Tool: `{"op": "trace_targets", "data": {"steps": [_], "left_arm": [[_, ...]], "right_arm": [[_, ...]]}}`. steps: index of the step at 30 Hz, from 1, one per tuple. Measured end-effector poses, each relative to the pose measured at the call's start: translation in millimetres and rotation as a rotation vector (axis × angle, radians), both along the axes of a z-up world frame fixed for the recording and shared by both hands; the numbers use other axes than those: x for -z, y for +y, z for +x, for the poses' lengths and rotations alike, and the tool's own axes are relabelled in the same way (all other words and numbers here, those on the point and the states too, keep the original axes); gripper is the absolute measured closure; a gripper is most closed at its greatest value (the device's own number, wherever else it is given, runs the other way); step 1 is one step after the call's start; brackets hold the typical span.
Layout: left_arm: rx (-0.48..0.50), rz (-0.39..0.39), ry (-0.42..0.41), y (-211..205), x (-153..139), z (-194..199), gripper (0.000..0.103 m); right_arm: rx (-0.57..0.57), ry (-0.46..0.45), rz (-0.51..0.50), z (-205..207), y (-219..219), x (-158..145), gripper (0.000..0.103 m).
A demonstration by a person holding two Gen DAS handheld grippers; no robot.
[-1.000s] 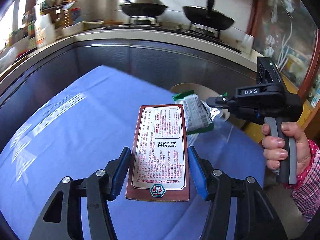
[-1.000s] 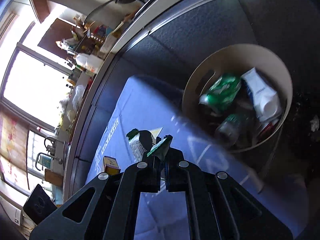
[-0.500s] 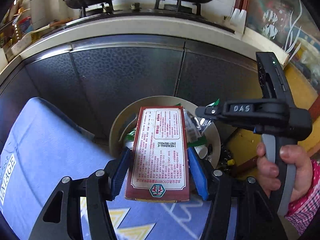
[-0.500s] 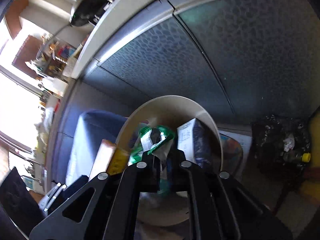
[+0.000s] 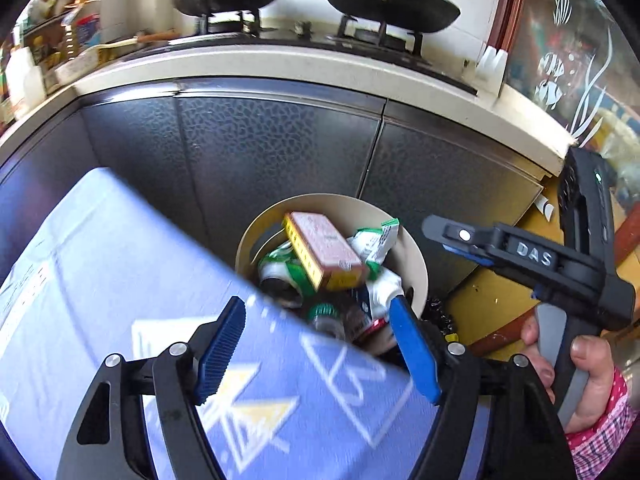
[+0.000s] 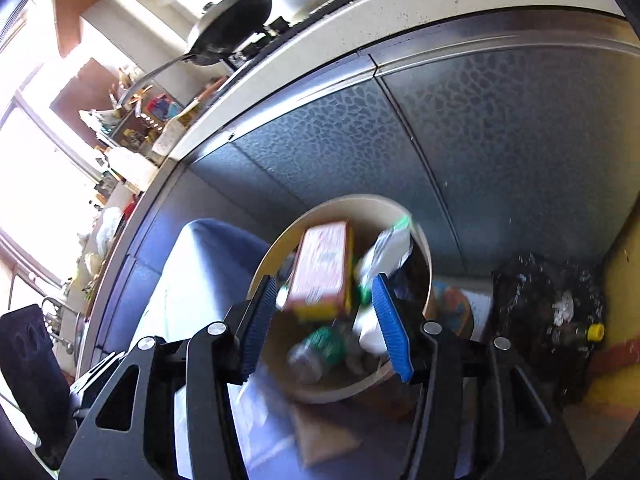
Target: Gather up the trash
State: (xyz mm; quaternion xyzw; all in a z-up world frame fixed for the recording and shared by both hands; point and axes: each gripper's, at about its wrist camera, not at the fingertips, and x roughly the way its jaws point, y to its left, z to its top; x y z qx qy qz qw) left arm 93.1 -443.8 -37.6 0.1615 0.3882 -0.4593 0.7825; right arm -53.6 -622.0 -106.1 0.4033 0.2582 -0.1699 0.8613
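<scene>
A round beige trash bin (image 5: 418, 268) stands on the floor by the blue-clothed table. A red and yellow box (image 5: 324, 250) lies on top of the trash inside, beside a green and white wrapper (image 5: 376, 238). My left gripper (image 5: 316, 334) is open and empty above the table edge, just short of the bin. My right gripper (image 6: 326, 314) is open and empty over the bin (image 6: 360, 202), where the box (image 6: 322, 270) and wrapper (image 6: 388, 248) show blurred. The right gripper also shows in the left wrist view (image 5: 460, 240).
Dark cabinet doors (image 5: 280, 152) stand behind the bin under a counter with two woks (image 5: 390, 0). A black bag of rubbish (image 6: 548, 300) sits on the floor right of the bin. The blue tablecloth (image 5: 100, 272) fills the left.
Both grippers opened. The box left my left gripper and the wrapper left my right gripper; both now lie in the bin.
</scene>
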Motion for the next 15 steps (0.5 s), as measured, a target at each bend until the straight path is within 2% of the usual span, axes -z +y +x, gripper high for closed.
{"op": "trace_targets", "data": {"steps": [1,3,7,11,15], "left_arm": [[-0.012,-0.008,-0.007,11.3,-2.7,-5.9,0.025],[-0.036,-0.011,-0.026,28.2,-7.4,-17.6,0.023],[-0.096,-0.020,-0.074,68.4,-14.4,-41.1,0.014],[-0.148,-0.028,-0.109,105.3,-19.8,-61.0,0.006],[-0.184,-0.038,-0.138,135.9,-26.6,-81.1,0.004]], "right_arm": [[0.000,-0.002,-0.011,-8.7,12.8,-2.2,0.052],[0.004,-0.007,-0.040,-25.2,38.8,-6.5,0.044],[0.016,0.003,-0.116,-59.0,95.5,-12.3,0.041],[0.035,0.013,-0.145,-85.8,137.7,-17.0,0.036],[0.044,0.014,-0.176,-111.2,176.3,-24.0,0.029]]}}
